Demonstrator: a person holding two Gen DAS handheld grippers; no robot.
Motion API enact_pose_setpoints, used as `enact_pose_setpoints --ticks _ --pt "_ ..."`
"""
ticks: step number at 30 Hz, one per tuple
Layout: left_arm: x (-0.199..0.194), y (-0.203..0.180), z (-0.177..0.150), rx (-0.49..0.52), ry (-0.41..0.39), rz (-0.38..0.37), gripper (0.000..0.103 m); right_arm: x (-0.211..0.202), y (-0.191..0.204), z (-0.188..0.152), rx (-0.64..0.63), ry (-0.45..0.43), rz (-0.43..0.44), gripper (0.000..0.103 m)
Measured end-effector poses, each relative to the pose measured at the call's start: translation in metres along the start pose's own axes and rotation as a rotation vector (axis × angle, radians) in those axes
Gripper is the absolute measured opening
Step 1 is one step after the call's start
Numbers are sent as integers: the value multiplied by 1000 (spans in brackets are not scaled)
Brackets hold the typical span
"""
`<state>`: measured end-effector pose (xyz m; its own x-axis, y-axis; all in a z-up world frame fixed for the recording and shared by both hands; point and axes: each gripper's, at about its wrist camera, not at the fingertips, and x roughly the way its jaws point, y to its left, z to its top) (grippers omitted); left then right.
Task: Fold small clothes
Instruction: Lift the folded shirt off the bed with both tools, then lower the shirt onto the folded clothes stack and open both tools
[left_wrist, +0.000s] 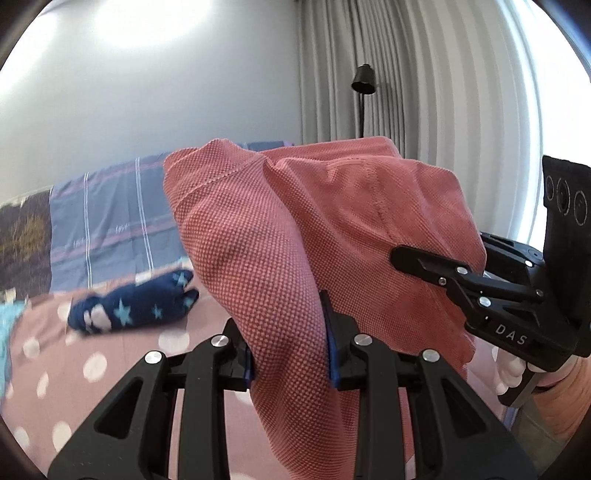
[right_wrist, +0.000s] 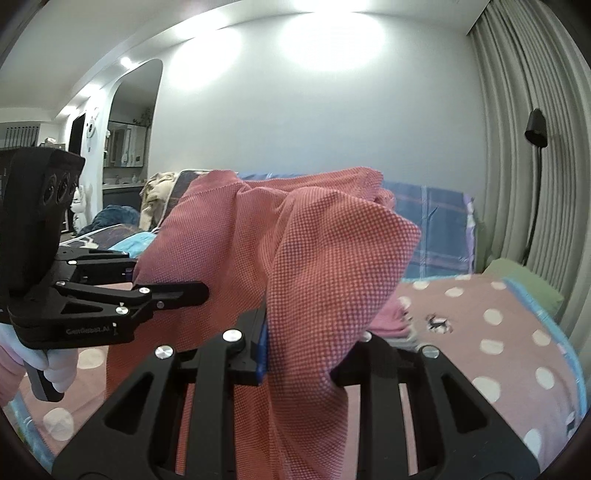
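Note:
A salmon-red knit garment (left_wrist: 295, 229) hangs in the air between both grippers, above a pink polka-dot bed cover (left_wrist: 74, 369). My left gripper (left_wrist: 290, 332) is shut on a bunched fold of it, the cloth filling the gap between the blue pads. My right gripper (right_wrist: 306, 339) is shut on another part of the same garment (right_wrist: 314, 266). Each gripper shows in the other's view: the right one (left_wrist: 402, 256) at the right, the left one (right_wrist: 195, 291) at the left, both pressed into the cloth. The garment drapes down below both sets of fingers.
A dark blue folded piece with stars (left_wrist: 133, 306) lies on the cover at the left. Blue plaid bedding (right_wrist: 436, 225) sits against the wall behind. A black floor lamp (right_wrist: 535, 129) and grey curtains (left_wrist: 424, 92) stand at the right. A small grey piece (right_wrist: 436, 325) lies on the cover.

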<state>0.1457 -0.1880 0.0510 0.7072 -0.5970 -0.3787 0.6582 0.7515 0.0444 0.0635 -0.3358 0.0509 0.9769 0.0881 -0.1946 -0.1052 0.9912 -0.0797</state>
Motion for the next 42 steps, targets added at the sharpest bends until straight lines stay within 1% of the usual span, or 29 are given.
enact_pose_setpoints --ticks 6,10,13,19,20,21,26,31,38,42 --pt "23 1 52 39 -60 -5 30 18 -33 36 -18 -39 -68 24" --pt "44 3 85 58 -105 11 30 36 -53 60 -38 -79 -123 24" --pt "65 6 104 66 -107 26 30 56 -70 74 -38 -90 -148 24" --pt "109 8 137 83 -90 66 30 101 -100 95 -33 -80 -205 24" --pt "117 7 141 102 -106 54 30 108 -105 98 -26 -76 -209 24" --pt "124 8 144 108 -105 62 30 120 -114 102 -16 -70 -215 24" --pt "162 21 148 111 -80 97 30 163 -134 107 -5 -35 -233 24" --pt "206 36 145 104 -37 124 30 213 -147 98 -12 10 -248 24" --pt "266 58 130 75 25 140 30 281 -164 69 23 75 -256 24" --pt "307 76 114 33 60 157 31 326 -173 45 49 110 -257 25"
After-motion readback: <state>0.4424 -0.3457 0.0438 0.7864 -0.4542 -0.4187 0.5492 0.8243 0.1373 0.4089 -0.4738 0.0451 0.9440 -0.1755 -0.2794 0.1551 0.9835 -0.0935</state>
